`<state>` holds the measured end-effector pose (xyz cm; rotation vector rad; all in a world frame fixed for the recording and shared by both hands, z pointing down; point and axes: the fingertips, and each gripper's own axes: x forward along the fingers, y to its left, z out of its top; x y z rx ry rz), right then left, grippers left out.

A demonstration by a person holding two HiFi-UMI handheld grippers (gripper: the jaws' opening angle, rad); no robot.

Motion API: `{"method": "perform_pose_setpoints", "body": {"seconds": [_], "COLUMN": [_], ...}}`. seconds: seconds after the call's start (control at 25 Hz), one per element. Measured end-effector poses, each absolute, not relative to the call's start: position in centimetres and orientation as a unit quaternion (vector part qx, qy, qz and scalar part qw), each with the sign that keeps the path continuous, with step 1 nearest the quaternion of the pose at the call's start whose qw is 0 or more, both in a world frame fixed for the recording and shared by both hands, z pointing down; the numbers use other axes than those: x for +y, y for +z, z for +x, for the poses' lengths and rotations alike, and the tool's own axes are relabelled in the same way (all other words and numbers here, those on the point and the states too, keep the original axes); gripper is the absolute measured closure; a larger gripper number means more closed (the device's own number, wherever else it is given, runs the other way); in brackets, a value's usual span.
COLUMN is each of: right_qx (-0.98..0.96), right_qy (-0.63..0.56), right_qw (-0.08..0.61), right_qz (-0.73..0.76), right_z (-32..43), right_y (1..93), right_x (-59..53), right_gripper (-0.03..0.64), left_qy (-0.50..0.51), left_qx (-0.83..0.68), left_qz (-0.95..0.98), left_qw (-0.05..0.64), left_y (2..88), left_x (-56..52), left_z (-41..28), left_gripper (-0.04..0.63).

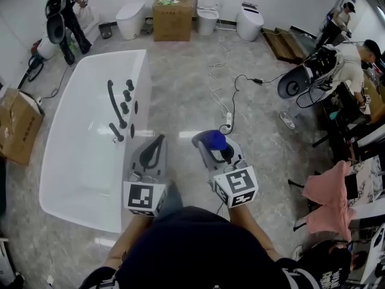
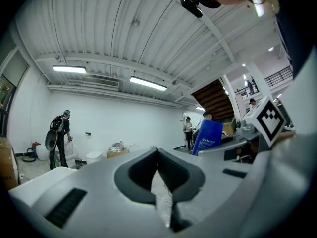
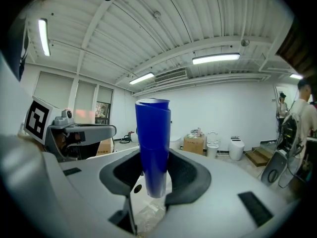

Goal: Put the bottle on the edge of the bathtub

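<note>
A blue bottle [image 1: 212, 139] stands upright between the pads of my right gripper [image 1: 212, 147], which is shut on it. In the right gripper view the bottle [image 3: 153, 138] rises well above the jaws of the gripper [image 3: 154, 168]. The white bathtub [image 1: 139, 101] lies to the left, with black faucet fittings [image 1: 118, 106] on its near rim. My left gripper [image 1: 160, 139] hovers beside the tub's right rim, its jaws meeting at the tips with nothing between them. In the left gripper view, that gripper [image 2: 157, 152] sees the bottle [image 2: 208, 137] off to the right.
Toilets [image 1: 131, 18] and a cardboard box [image 1: 173, 17] line the far wall. A power strip and cables [image 1: 228, 120] lie on the floor ahead. Another box [image 1: 18, 125] sits left of the tub. People work at the back left and at the right, where a pink cloth [image 1: 328, 200] hangs.
</note>
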<state>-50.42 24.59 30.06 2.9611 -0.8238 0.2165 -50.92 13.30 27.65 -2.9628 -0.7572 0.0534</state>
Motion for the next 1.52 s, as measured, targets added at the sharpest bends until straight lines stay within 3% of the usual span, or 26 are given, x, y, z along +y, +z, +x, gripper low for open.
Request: {"method": "perform_pose_setpoints", "body": {"seconds": [0.72,1.52], "right_qx": [-0.22,-0.21], "right_qy": [0.066,0.082], "right_qw": [0.022,0.015], "right_qz": [0.973,0.974], "right_z": [-28.2,-19.0], "right_y": [29.1,30.3], "right_x": [20.5,20.4], "right_gripper": [0.456,0.457], "left_qy": [0.022,-0.014], "left_qx": [-0.276,-0.279], "left_qz": [-0.96,-0.96], "left_qw": [0.03,0.014], "left_y": [27.1,29.9], "left_x": [8.7,7.9], "left_z": [-27.9,-19.2], "left_gripper": [0.594,0.594]}}
